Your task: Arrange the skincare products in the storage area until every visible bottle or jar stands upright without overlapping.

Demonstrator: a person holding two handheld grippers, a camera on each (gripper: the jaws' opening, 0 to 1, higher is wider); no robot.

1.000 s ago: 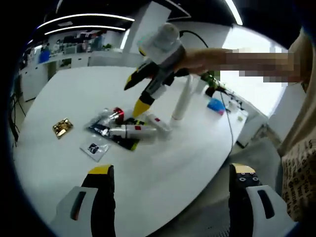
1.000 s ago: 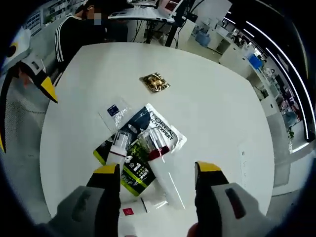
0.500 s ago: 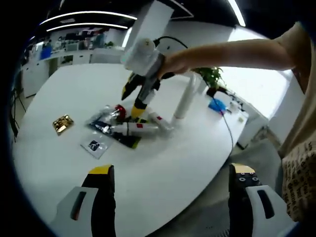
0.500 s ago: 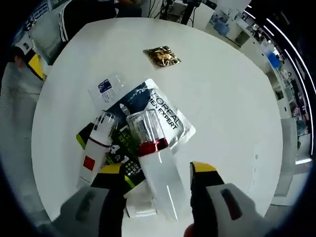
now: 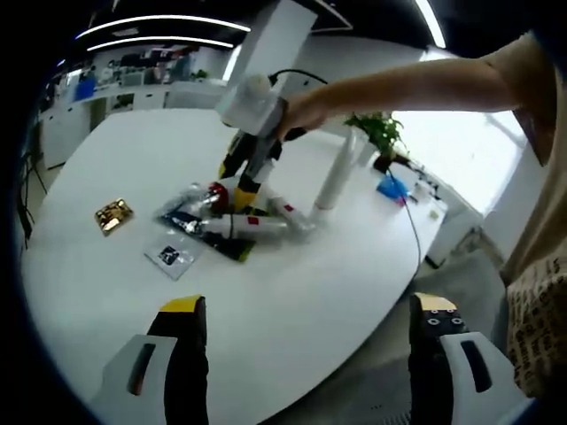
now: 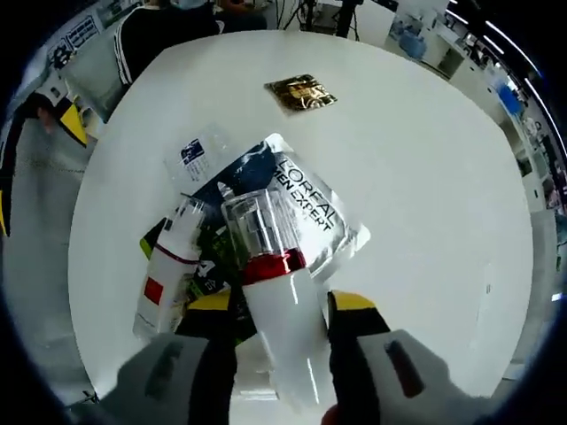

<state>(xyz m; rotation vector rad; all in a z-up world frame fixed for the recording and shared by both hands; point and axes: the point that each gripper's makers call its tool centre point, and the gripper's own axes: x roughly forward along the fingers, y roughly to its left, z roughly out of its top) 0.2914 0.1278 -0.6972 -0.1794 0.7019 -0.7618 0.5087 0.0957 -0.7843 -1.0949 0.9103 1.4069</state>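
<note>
A: Where's the red-banded bottle (image 6: 270,283)?
B: Lying on the sachets (image 6: 306,208) mid-bench (image 6: 425,177), the right gripper (image 6: 282,310) clamped on its white body.
A: And the left gripper (image 5: 301,310)?
B: Jaws spread wide, empty, at the bench edge.

Bare counter (image 5: 292,301) lies open between the left gripper (image 5: 306,314) and the heap, giving clear passage. The heap itself is crowded: a red-banded bottle (image 6: 275,292) lying over sachets (image 6: 301,208), a white tube (image 6: 168,274) touching beside it. A gold packet (image 6: 301,91) sits well apart; an upright white tube (image 5: 335,177) stands behind the heap.
</note>
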